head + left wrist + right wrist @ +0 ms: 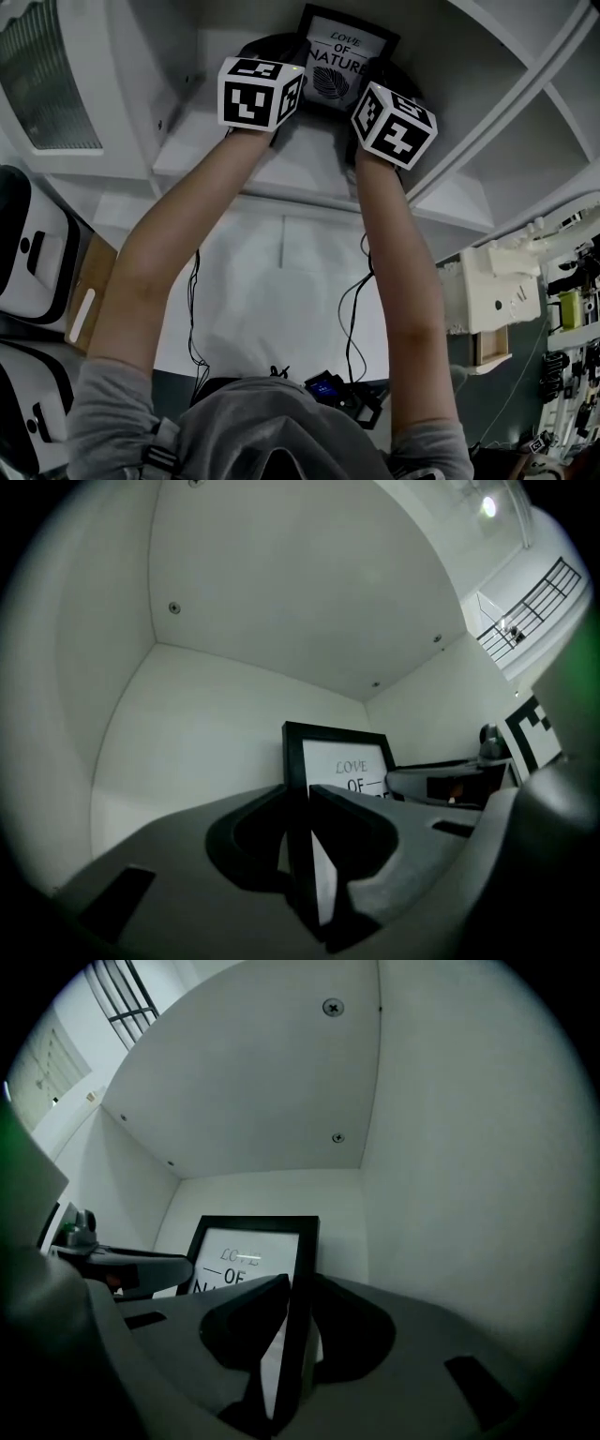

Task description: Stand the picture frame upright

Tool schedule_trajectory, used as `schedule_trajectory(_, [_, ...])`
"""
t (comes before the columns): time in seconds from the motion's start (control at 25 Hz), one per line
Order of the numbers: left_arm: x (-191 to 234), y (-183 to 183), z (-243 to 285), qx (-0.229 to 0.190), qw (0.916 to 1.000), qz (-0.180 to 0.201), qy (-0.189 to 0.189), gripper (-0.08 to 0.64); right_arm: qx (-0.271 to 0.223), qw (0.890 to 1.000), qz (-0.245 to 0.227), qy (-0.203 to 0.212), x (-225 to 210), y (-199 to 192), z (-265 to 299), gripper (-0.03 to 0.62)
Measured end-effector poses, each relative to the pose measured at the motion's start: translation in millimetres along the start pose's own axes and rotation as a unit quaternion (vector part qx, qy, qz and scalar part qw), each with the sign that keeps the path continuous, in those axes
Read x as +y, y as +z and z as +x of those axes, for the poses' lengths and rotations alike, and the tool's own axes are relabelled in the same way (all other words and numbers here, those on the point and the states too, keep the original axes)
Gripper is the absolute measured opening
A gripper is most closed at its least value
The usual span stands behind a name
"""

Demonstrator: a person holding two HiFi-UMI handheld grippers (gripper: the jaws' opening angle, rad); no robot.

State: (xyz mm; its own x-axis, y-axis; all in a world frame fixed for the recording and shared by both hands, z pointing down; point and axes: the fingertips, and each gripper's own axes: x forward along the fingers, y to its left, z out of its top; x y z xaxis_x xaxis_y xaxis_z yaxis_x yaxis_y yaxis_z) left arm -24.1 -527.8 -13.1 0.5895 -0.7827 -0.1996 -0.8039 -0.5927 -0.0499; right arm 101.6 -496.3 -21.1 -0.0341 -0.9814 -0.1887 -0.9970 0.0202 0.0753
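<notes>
You are stretching your left forearm [164, 258] and right forearm [401, 272] forward into a white shelf [234, 155]. Your left gripper [305, 855] is pinching the left edge of the picture frame [343, 58], its jaws standing narrow on the black border. Your right gripper [291, 1335] is pinching the right edge in the same way. The picture frame is standing about upright deep in the shelf, its printed face turned toward you. The back wall [206, 724] is rising just behind it; whether the two are touching is unclear.
</notes>
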Motion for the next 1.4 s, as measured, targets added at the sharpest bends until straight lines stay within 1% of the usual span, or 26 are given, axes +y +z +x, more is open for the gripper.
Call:
schedule_trajectory(0.2, [6.9, -2.7, 14.9, 0.014, 0.9999, -0.003, 0.001, 0.071, 0.002, 1.000, -0.008, -0.008, -2.8, -3.5, 15.5, 0.087])
schedule_trajectory(0.32, [8.6, -4.9, 16.6, 0.011, 0.9999, -0.006, 0.000, 0.072, -0.002, 1.000, -0.020, -0.012, -2.5, -5.7, 19.6, 0.087])
schedule_trajectory(0.56, [14.6, -3.6, 19.5, 0.006, 0.9999, -0.008, 0.004, 0.074, -0.004, 0.999, -0.037, -0.001, 0.3, -3.7, 30.7, 0.092])
schedule_trajectory(0.68, [14.8, -4.0, 20.4, 0.006, 0.9999, -0.009, 0.008, 0.074, -0.026, 0.999, -0.038, 0.002, 2.1, 5.4, 27.2, 0.120])
schedule_trajectory(0.76, [14.4, -4.0, 20.7, 0.006, 0.9999, -0.008, 0.009, 0.074, -0.042, 0.998, -0.045, 0.002, 4.0, 12.8, 22.9, 0.120])
schedule_trajectory(0.88, [11.3, -4.3, 22.0, 0.009, 0.9999, -0.010, 0.007, 0.074, -0.045, 0.997, -0.059, 0.007, 7.0, 15.3, 18.6, 0.120])
schedule_trajectory(1.04, [2.4, -5.5, 24.6, 0.014, 0.9999, -0.009, -0.002, 0.074, -0.046, 0.998, -0.050, 0.017, 10.4, 12.5, 8.4, 0.120])
schedule_trajectory(1.2, [-13.8, -6.3, 32.6, 0.015, 0.9995, -0.017, -0.021, 0.074, -0.023, 0.998, -0.034, 0.037, 13.4, -1.1, 6.9, 0.120])
schedule_trajectory(1.4, [-31.0, -7.4, 38.4, 0.011, 0.9992, -0.018, -0.034, 0.074, -0.010, 0.999, -0.013, 0.037, 10.7, -10.1, 8.1, 0.118])
